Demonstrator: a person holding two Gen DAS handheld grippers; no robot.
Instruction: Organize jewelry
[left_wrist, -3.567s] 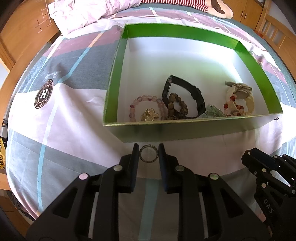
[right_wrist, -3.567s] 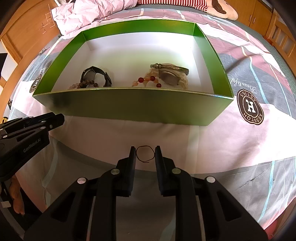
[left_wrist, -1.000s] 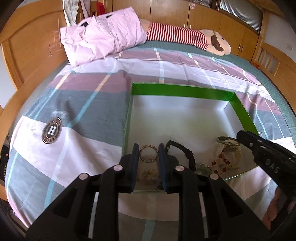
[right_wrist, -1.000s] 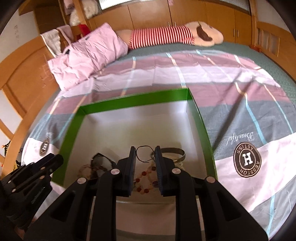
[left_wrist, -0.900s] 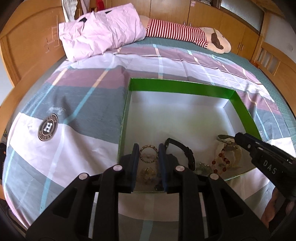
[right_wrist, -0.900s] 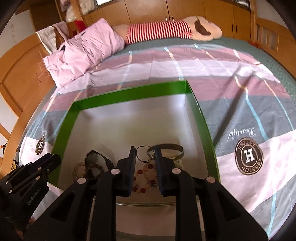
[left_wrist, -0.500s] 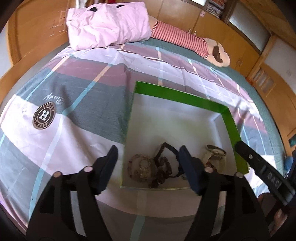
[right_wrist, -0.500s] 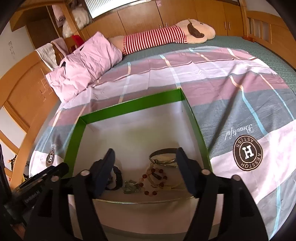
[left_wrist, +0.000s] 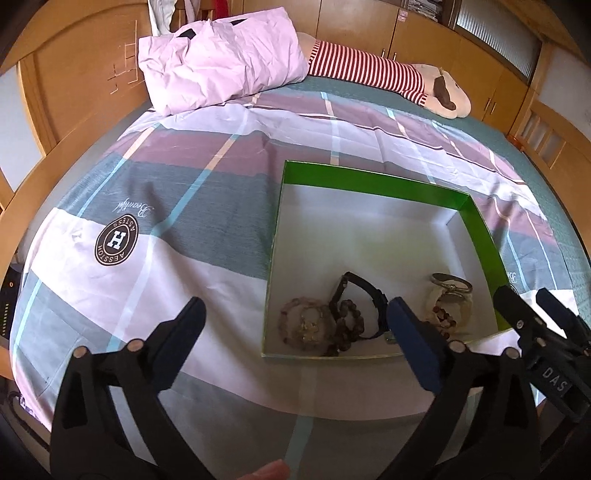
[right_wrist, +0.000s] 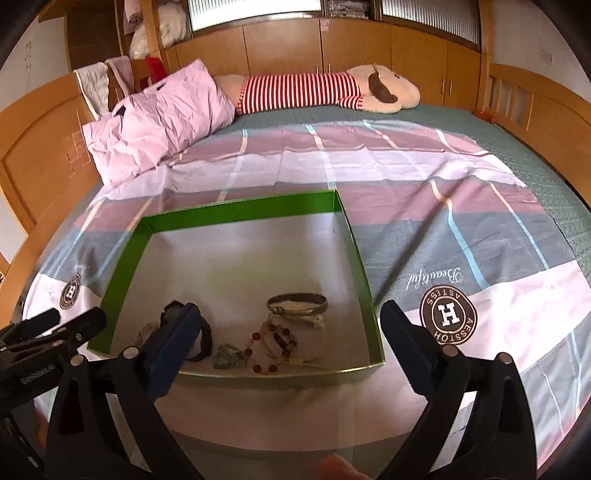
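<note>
Both of your grippers have let go since a second ago: the beaded ring that sat between the left fingers and the thin black loop between the right ones are out of your grasp, and both cameras have pulled back and up from the box.

Your left gripper (left_wrist: 293, 312) now has its jaws spread wide apart with nothing between them, hanging above the near left corner of the green box (left_wrist: 373, 181). Your right gripper (right_wrist: 290, 315) is likewise wide open and empty, over the near edge of the same box (right_wrist: 236, 212).

All the jewelry lies along the near side of the white floor. From the left camera you see a beaded bracelet (left_wrist: 304, 323) at the near left, a black watch (left_wrist: 364, 291) just beside it, and a metal bangle (left_wrist: 451, 285) towards the right wall. From the right camera the bangle (right_wrist: 297, 302) rests against a string of red beads (right_wrist: 271, 341), with a small green piece (right_wrist: 229, 356) near the front wall.

You cannot tell where the thin black loop landed. The box sits on the plaid bedspread (right_wrist: 424, 177), well apart from the pink pillow (right_wrist: 155, 122).
</note>
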